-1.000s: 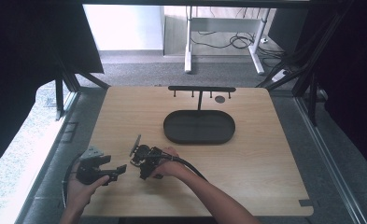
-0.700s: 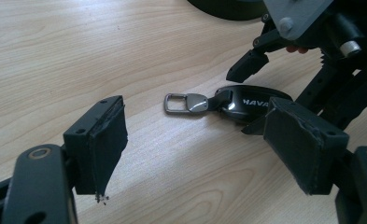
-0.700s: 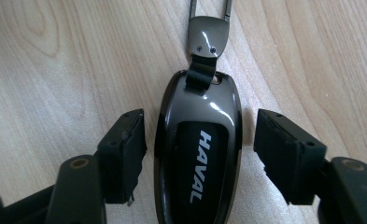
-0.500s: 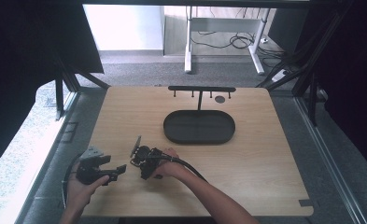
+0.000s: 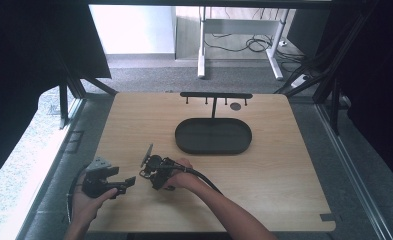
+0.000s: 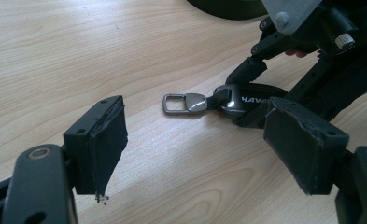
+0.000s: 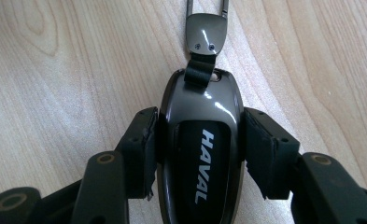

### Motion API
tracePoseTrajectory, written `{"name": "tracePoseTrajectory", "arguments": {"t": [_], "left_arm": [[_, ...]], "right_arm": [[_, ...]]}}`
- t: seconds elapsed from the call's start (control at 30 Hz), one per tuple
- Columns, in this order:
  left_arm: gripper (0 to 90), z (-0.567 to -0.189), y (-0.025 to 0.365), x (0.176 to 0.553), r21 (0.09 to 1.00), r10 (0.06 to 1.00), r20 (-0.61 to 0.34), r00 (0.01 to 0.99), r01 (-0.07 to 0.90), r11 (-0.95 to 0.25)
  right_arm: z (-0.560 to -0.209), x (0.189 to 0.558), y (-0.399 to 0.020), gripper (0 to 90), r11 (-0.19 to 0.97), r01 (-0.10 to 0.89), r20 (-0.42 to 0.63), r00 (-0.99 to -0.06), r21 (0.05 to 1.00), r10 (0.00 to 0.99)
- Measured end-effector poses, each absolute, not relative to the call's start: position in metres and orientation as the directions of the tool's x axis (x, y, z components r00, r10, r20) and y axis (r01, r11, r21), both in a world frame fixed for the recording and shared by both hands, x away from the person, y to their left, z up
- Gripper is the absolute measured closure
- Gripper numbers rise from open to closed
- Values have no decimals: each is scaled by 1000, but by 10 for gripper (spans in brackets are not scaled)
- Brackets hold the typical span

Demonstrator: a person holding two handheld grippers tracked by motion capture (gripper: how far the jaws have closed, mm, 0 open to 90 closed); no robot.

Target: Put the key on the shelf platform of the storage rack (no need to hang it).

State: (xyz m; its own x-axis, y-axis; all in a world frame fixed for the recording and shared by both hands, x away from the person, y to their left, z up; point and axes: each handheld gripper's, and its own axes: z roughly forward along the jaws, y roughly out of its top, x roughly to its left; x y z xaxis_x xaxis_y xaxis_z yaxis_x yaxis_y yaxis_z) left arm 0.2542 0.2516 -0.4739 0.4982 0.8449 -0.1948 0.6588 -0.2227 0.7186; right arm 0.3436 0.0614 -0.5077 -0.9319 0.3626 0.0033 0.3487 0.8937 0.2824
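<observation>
A glossy dark car key fob point(image 7: 200, 154) marked HAVAL lies flat on the wooden table point(image 5: 264, 170), its short strap leading to a metal clasp point(image 7: 207, 30). My right gripper point(image 7: 200, 140) has just been closing and is now shut on the fob, one pad pressing on each long side. In the left gripper view the fob point(image 6: 246, 100) and clasp point(image 6: 181, 103) lie just ahead of my left gripper point(image 6: 204, 144), which stands open with only bare table between its pads. In the high view the left gripper point(image 5: 128, 184) points at the right gripper point(image 5: 153, 176) near the table's front left.
A black oval tray point(image 5: 184, 145) sits at mid-table. Behind it stands a low black rack point(image 5: 215, 95) with small hooks, and a small round disc point(image 5: 236, 106) lies near it. Bare wood spreads to the right and front.
</observation>
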Motion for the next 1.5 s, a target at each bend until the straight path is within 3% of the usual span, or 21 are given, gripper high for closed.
{"name": "tracePoseTrajectory", "arguments": {"t": [0.33, 0.63, 1.1, 1.5], "left_arm": [[216, -474, 252, 254, 718, 846, -194, 497, 660, -223], [216, -475, 252, 254, 718, 847, -195, 495, 660, -221], [216, -474, 252, 254, 719, 845, -188, 500, 657, -229], [216, -474, 251, 254, 719, 845, -191, 499, 658, -226]], "right_arm": [[-507, 344, 62, 489, 889, 362, 7, -927, 280, 375], [-503, 349, 56, 490, 874, 395, 79, -918, 284, 389], [-470, 349, 38, 492, 857, 387, 112, -921, 341, 372], [-438, 346, 20, 491, 839, 367, 78, -927, 401, 368]]}}
